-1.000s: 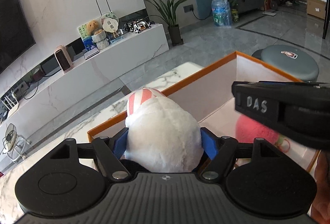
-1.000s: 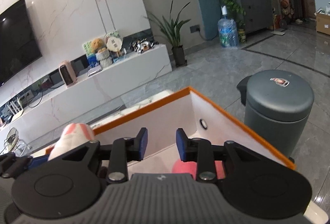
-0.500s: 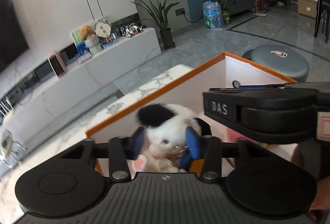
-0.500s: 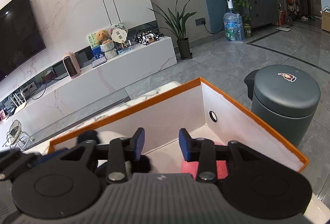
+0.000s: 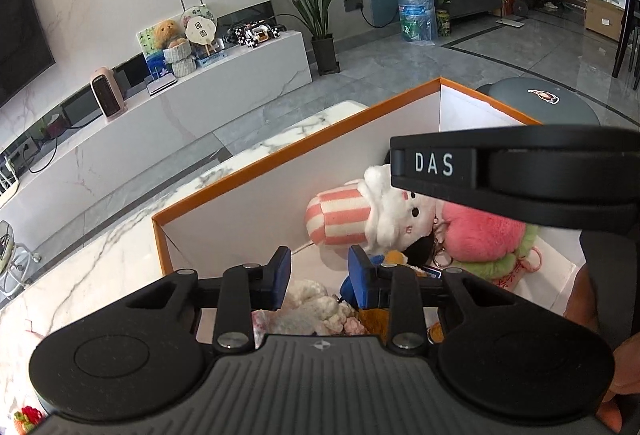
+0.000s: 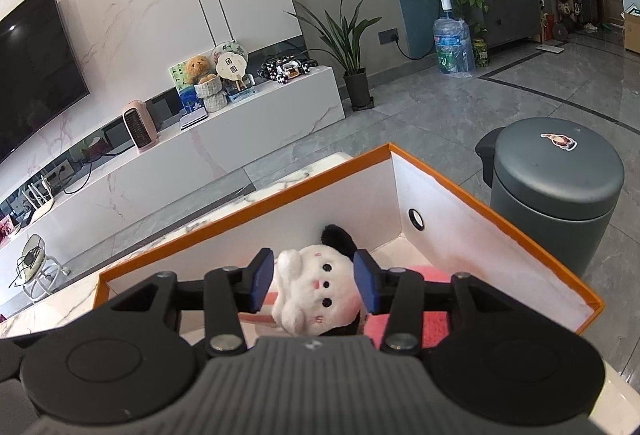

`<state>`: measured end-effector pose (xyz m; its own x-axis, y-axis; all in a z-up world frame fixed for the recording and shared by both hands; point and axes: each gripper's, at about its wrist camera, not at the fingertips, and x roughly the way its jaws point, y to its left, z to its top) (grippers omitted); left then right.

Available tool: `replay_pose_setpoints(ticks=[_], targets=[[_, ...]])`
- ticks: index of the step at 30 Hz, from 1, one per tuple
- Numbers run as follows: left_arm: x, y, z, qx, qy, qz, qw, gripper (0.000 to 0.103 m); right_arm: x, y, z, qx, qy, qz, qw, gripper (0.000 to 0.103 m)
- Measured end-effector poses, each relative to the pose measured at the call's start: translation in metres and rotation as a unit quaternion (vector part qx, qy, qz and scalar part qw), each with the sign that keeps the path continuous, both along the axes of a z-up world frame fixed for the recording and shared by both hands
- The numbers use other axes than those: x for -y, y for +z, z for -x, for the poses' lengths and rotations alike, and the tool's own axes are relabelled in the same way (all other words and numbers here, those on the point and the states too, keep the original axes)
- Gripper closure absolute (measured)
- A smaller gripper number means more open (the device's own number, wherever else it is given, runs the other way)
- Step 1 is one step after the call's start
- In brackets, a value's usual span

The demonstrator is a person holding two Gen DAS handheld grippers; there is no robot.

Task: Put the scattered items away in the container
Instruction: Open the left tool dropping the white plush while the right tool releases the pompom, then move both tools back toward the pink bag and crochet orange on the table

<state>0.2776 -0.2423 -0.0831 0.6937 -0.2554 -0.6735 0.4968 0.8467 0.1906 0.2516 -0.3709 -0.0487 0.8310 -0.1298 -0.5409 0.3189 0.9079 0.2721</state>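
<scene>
A white plush (image 5: 400, 207) with a pink-striped body and a black ear lies in the orange-rimmed white box (image 5: 280, 203), against a pink and green plush (image 5: 484, 235). My left gripper (image 5: 319, 267) hovers over the box's near end. Its jaws are drawn in as far as they go, and nothing is between them. Small fluffy toys (image 5: 316, 307) lie below it. In the right wrist view, the white plush's face (image 6: 316, 295) sits between the pads of my right gripper (image 6: 315, 275). Those jaws are opening and stand apart from it. The box wall (image 6: 240, 239) is behind.
The box stands on a marble table (image 5: 100, 267). A grey lidded bin (image 6: 556, 171) stands on the floor just beyond the box's right side. A person's hand (image 5: 624, 367) shows at the right edge. A small red item (image 5: 28, 415) lies at the table's near left.
My left gripper let go of the white plush, which dropped into the box, and its jaws then drew together. My right gripper's jaws widened, and the plush's head now lies between them.
</scene>
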Motion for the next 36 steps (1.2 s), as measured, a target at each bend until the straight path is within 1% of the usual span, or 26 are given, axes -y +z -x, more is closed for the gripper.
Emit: replay_pose_setpoints(ticks=[7,11,14,19,21,24,27,29,32,34,36], targets=[[-0.001,0.001,0.001,0.002,0.004,0.005,1.0000,0.067,-0.001,0.000,-0.001,-0.002,-0.002,-0.001,1.000,0.047],[-0.005,0.004,0.001,-0.005,0.015,0.016,0.9998,0.067,-0.001,0.000,-0.001,-0.003,-0.007,-0.002,1.000,0.034],[-0.013,0.011,0.005,-0.001,0.020,0.026,0.9995,0.067,-0.001,0.002,0.001,-0.003,-0.013,-0.005,1.000,0.030],[-0.035,0.030,0.015,0.017,0.033,0.037,0.9986,0.066,-0.009,0.013,0.010,0.013,-0.012,0.000,1.000,0.021],[-0.046,0.038,0.019,0.020,0.040,0.042,0.9981,0.066,-0.020,0.019,0.014,0.022,-0.006,0.012,1.000,0.020],[-0.065,0.048,0.028,0.031,0.052,0.037,0.9975,0.066,-0.041,0.026,0.018,0.038,0.001,0.029,0.999,0.019],[-0.086,0.057,0.038,0.035,0.065,0.034,0.9967,0.066,-0.066,0.037,0.024,0.051,0.013,0.032,0.998,0.019],[-0.101,0.062,0.044,0.037,0.075,0.036,0.9959,0.066,-0.086,0.045,0.034,0.070,0.027,0.040,0.996,0.018],[-0.125,0.070,0.055,0.043,0.093,0.041,0.9938,0.066,-0.115,0.053,0.053,0.092,0.044,0.059,0.993,0.013],[-0.142,0.075,0.061,0.046,0.112,0.047,0.9915,0.066,-0.129,0.056,0.063,0.089,0.054,0.063,0.993,0.013],[-0.159,0.081,0.068,0.046,0.131,0.061,0.9885,0.066,-0.141,0.059,0.069,0.082,0.070,0.069,0.992,0.013]])
